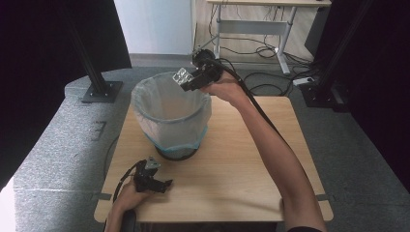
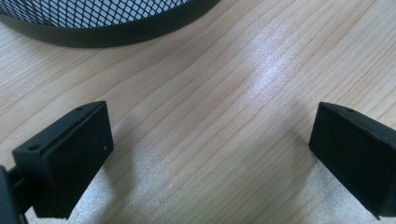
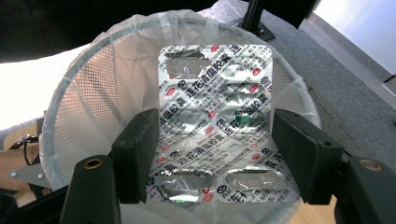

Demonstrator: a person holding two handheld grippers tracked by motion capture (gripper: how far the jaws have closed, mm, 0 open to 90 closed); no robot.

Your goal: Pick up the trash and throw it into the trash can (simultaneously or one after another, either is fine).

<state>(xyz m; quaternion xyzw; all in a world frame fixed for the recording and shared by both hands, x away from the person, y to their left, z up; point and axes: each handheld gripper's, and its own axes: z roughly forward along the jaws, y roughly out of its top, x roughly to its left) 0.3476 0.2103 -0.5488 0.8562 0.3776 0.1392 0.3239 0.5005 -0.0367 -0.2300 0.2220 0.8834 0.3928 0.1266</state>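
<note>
1. Right gripper point(image 3: 215, 158) is held over the far rim of the lined mesh bin point(image 1: 170, 116), its jaws set either side of a silver blister pack point(image 3: 215, 116); whether they clamp its edges I cannot tell
2. Left gripper point(image 1: 153, 180) rests low on the wooden table point(image 1: 232, 164) near the bin's base, jaws wide apart and empty
3. Blister pack hangs above the bin's opening

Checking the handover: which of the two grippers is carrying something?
The right gripper, over the lined bin, has a foil blister pack between its fingers; the left gripper is open and empty.
</note>
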